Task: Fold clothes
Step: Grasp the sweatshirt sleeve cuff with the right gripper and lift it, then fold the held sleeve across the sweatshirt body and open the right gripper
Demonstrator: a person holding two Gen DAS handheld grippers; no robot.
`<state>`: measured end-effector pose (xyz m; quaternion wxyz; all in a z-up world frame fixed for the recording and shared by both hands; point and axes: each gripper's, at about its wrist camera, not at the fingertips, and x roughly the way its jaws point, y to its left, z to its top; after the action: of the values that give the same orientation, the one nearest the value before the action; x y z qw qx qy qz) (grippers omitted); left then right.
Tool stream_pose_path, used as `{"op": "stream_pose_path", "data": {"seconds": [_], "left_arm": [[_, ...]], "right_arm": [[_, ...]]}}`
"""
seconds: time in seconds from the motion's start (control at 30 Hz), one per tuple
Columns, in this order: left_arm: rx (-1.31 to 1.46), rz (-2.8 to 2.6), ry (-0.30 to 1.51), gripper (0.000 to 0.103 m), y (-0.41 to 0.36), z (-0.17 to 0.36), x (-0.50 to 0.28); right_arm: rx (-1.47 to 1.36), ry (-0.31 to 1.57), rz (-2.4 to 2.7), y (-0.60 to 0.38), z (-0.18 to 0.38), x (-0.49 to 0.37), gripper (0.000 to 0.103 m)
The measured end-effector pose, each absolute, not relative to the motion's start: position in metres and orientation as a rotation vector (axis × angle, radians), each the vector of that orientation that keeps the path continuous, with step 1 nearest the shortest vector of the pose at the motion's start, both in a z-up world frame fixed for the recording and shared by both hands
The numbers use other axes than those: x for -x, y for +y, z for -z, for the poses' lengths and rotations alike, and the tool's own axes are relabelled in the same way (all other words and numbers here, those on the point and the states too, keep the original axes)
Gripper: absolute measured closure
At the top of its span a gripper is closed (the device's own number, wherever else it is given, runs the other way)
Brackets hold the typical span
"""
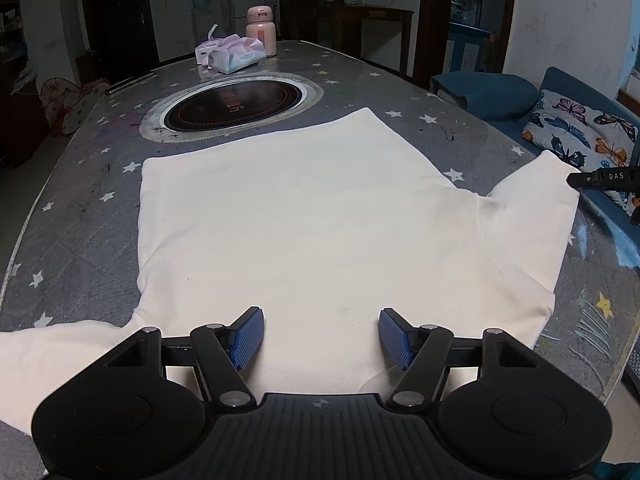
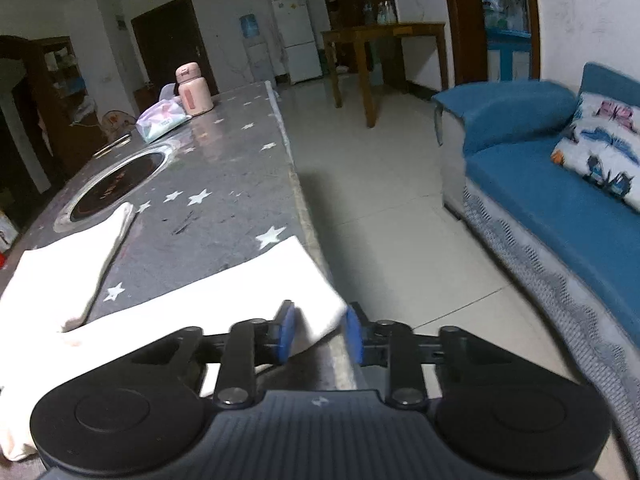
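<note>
White shirt (image 1: 304,216) lies flat on the table (image 1: 92,184), just in front of the hob (image 1: 234,106). Left gripper (image 1: 322,334) spread wide, empty, above its near hem. Right gripper (image 2: 320,330) parted, straddling the sleeve (image 2: 256,292) end at the table edge, not clamped.

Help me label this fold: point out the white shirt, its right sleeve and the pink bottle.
white shirt (image 1: 304,216), left wrist view, middle of body.
right sleeve (image 2: 256,280), right wrist view, mid-sleeve.
pink bottle (image 1: 261,32), left wrist view, its side.

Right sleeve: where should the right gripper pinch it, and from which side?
Pinch the right sleeve at its cuff corner at the table edge, coming from outside. The right gripper is open, already straddling it.
</note>
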<state>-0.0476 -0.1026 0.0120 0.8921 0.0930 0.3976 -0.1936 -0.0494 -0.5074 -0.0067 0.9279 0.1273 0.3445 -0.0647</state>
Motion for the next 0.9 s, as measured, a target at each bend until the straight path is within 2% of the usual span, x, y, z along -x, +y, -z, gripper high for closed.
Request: {"op": "stream_pose_path", "data": {"seconds": [0.03, 0.23, 0.43, 0.6, 0.8, 0.9], "left_arm": [[-0.194, 0.401, 0.825, 0.035, -0.103, -0.012, 0.048], [-0.195, 0.404, 0.818, 0.035, -0.100, -0.013, 0.050], [-0.179, 0.404, 0.801, 0.035, -0.092, -0.016, 0.054], [-0.152, 0.389, 0.769, 0.033, -0.076, -0.022, 0.060], [-0.118, 0.348, 0.745, 0.031, -0.052, -0.027, 0.067], [-0.104, 0.311, 0.727, 0.016, -0.038, -0.029, 0.073]], "right_arm": [[-0.259, 0.697, 0.134, -0.508, 0.005, 0.052, 0.096], [-0.270, 0.637, 0.073, -0.499, -0.026, 0.061, 0.097], [-0.256, 0.554, -0.098, -0.467, -0.084, 0.064, 0.098], [-0.197, 0.518, -0.271, -0.416, -0.125, 0.057, 0.098], [-0.107, 0.530, -0.466, -0.339, -0.140, 0.045, 0.098], [-0.069, 0.543, -0.552, -0.303, -0.142, 0.039, 0.098]]}}
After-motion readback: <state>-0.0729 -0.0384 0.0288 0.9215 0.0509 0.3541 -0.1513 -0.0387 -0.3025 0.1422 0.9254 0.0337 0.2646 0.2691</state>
